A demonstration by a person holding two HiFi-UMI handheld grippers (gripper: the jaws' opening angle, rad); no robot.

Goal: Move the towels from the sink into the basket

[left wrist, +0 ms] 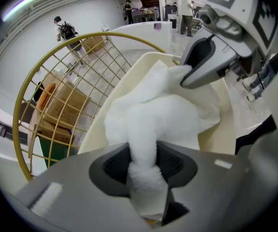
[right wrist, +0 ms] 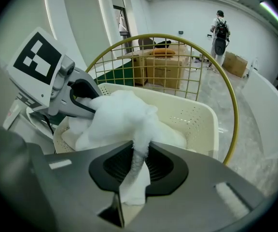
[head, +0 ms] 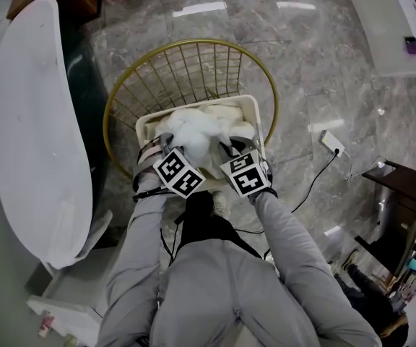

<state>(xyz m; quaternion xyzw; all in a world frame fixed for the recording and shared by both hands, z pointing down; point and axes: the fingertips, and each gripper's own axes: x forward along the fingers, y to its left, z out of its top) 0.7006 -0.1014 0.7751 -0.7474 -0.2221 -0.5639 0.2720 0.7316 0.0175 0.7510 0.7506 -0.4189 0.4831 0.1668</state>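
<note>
Right now my left gripper has its fingers clenched on a thick roll of the white towel. My right gripper pinches a thin fold. The towel is bunched in the cream basket, with a gold wire frame beyond.

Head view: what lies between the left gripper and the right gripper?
A bunched white towel fills the gap between left gripper and right gripper, over the cream basket. The head view shows this; both grippers pinch it.
</note>
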